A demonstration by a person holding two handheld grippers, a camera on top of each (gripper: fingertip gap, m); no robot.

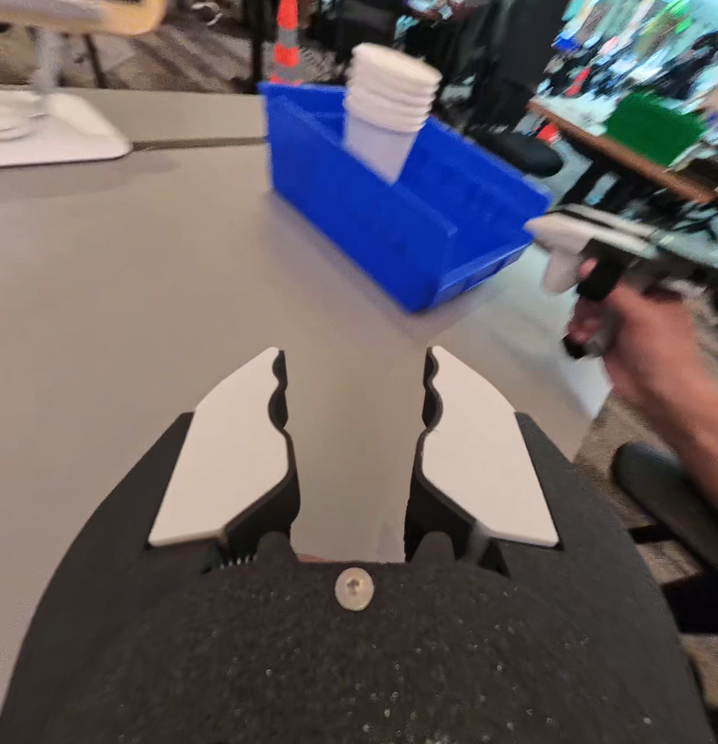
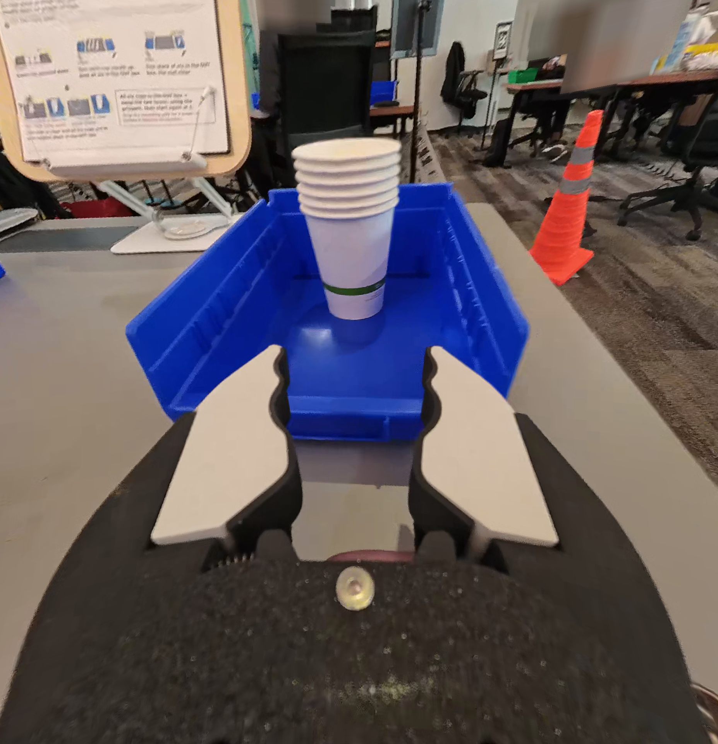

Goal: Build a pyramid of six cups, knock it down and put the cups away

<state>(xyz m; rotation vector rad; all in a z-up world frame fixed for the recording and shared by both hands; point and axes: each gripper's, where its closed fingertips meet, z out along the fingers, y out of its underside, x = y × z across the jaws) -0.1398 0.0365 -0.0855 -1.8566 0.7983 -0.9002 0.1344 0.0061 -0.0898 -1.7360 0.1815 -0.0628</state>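
the stack of white paper cups (image 2: 349, 229) stands upright inside the blue bin (image 2: 212, 314) on the grey worktop (image 2: 67, 362), at twelve o'clock from the right tongs (image 2: 355, 354), which gape wide with nothing between them. the left tongs (image 1: 355, 354) are likewise spread and empty over bare worktop, the bin at one o'clock.

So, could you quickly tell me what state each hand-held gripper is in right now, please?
Left hand-held gripper: open, holding nothing, over the table.
Right hand-held gripper: open, holding nothing, facing the cups in the bin.
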